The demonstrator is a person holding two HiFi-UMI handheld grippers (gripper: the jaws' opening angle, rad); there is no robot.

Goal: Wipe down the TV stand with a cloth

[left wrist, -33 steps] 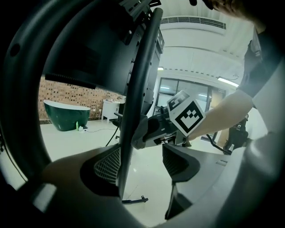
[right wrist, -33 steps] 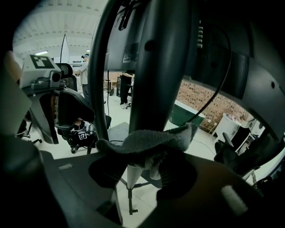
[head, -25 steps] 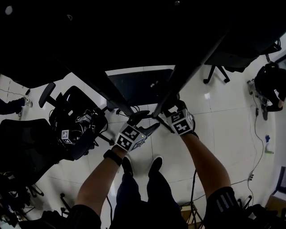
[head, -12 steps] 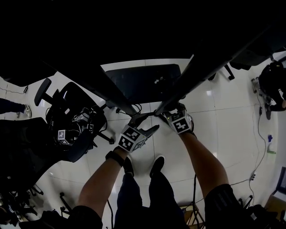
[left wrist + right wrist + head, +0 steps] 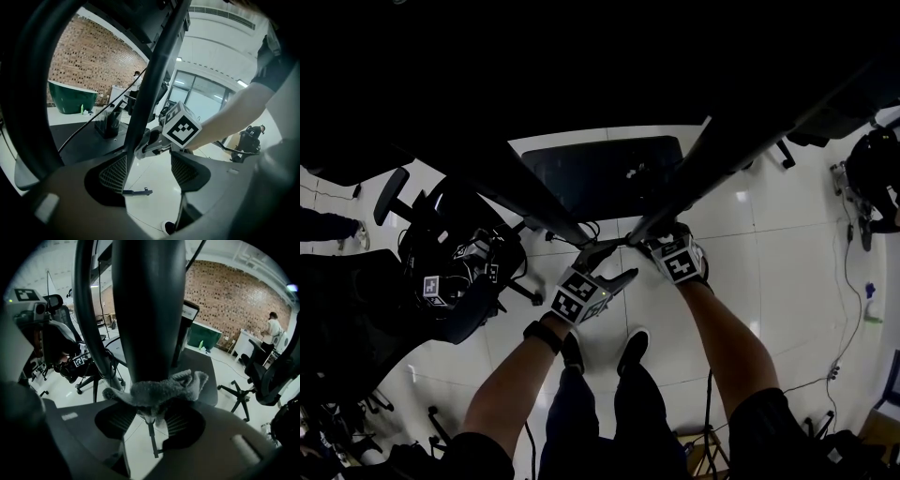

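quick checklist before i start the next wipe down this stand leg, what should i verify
1. Cloth in the right gripper: ok, bunched between its fingers, which have just been closing on it.
2. Cloth against the stand leg: ok, it sits right against the leg.
3. Firmness of that grip: cannot tell.
4. Left gripper bracing the stand: not ok, it is open, with a thin bar only along one finger.
5. Office chair apart from the left arm: ok, beside it, not touching.
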